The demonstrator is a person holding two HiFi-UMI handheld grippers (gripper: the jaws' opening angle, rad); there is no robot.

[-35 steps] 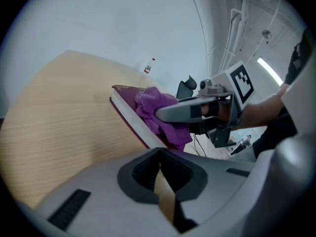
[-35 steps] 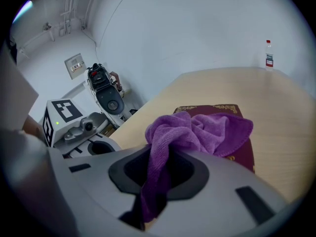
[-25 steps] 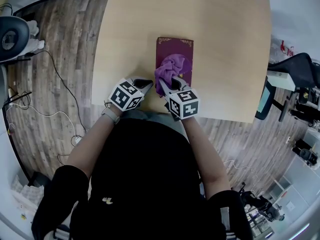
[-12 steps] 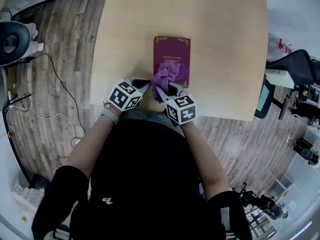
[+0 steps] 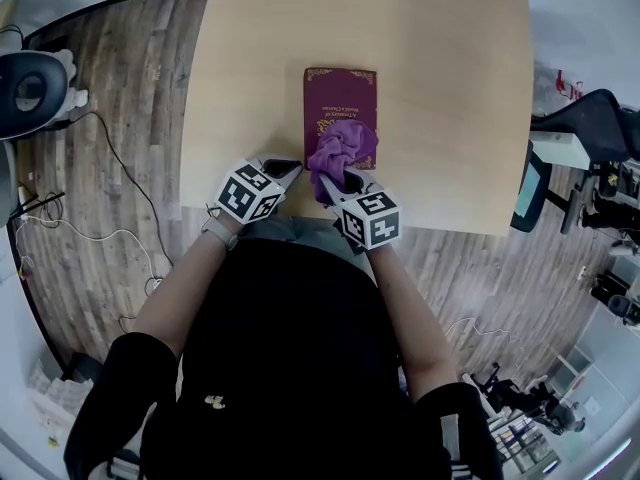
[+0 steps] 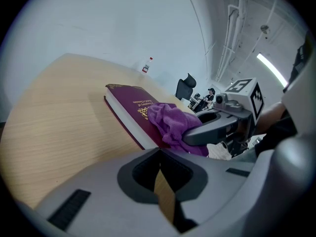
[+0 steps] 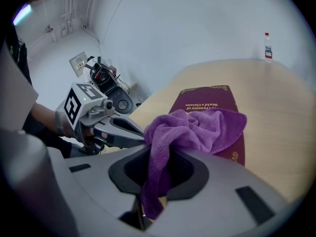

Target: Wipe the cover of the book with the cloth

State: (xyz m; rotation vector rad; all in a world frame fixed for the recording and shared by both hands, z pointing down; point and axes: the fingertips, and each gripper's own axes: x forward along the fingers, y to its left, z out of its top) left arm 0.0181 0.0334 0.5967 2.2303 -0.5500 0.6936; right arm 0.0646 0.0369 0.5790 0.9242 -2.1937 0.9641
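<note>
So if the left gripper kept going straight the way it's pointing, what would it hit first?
Most likely the book, at its near side edge, just before the purple cloth bunched on its cover. The left gripper sits beside it with bare table between, though depth is unclear.

Bright, even light; cloth (image 7: 197, 127) in sharp focus; fisheye edges bend, corners black.

Closed maroon book (image 5: 340, 93) flat, crumpled purple cloth (image 5: 342, 148) on its near end
</note>
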